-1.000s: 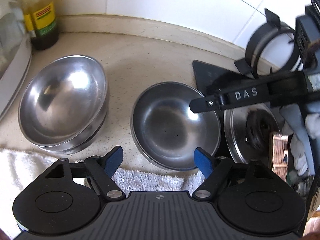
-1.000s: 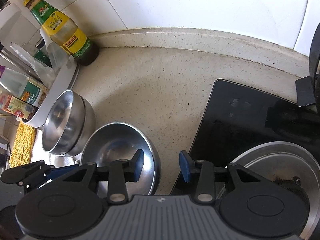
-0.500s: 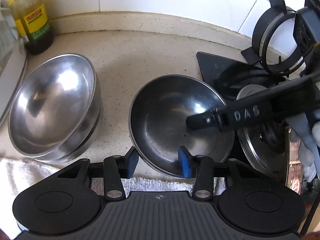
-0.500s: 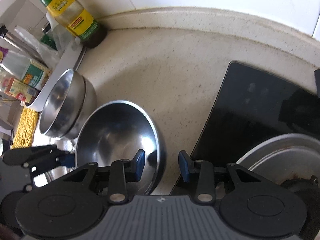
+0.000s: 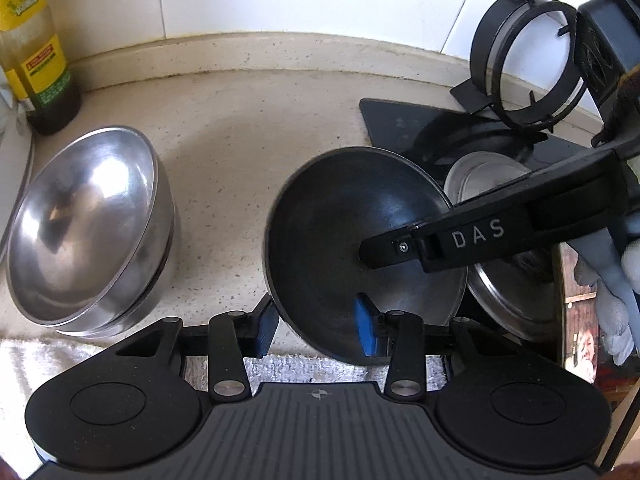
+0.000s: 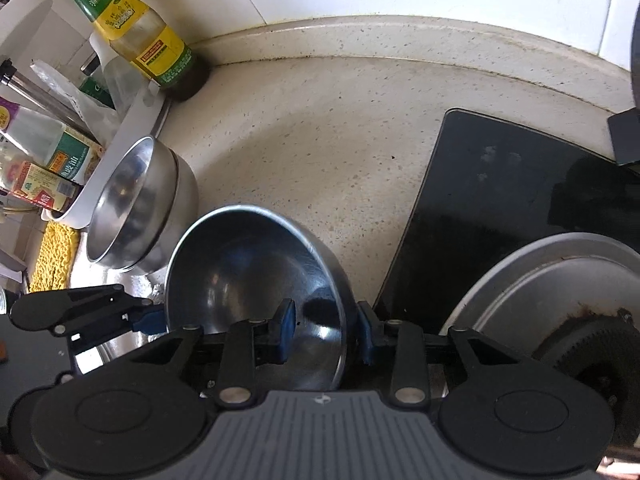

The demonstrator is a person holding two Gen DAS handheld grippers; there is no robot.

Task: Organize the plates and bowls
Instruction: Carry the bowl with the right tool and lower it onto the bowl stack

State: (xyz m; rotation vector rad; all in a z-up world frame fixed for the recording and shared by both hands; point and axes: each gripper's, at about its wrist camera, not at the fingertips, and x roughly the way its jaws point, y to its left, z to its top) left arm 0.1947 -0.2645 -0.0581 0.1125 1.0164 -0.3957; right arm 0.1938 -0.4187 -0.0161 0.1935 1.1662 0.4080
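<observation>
A single steel bowl point(image 5: 360, 248) is tilted up off the counter, held from two sides; it also shows in the right wrist view point(image 6: 256, 272). My left gripper point(image 5: 316, 330) straddles its near rim, one blue pad inside and one outside. My right gripper point(image 6: 326, 330) straddles the opposite rim the same way. Its finger marked DAS point(image 5: 480, 236) reaches into the bowl in the left wrist view. A stack of two steel bowls point(image 5: 88, 224) stands on the counter to the left, also seen in the right wrist view point(image 6: 136, 204).
An oil bottle point(image 6: 140, 36) stands by the back wall. Other bottles and a white container point(image 6: 52, 156) crowd the left. A black stove top point(image 6: 500, 200) with a steel burner plate point(image 6: 560, 288) lies right. A black ring stand point(image 5: 524, 64) leans on the tiles. A white towel point(image 5: 312, 368) lies at the front edge.
Both grippers moved in over the bowl's rim and narrowed. The bowl went from lying flat on the counter to tilted and lifted.
</observation>
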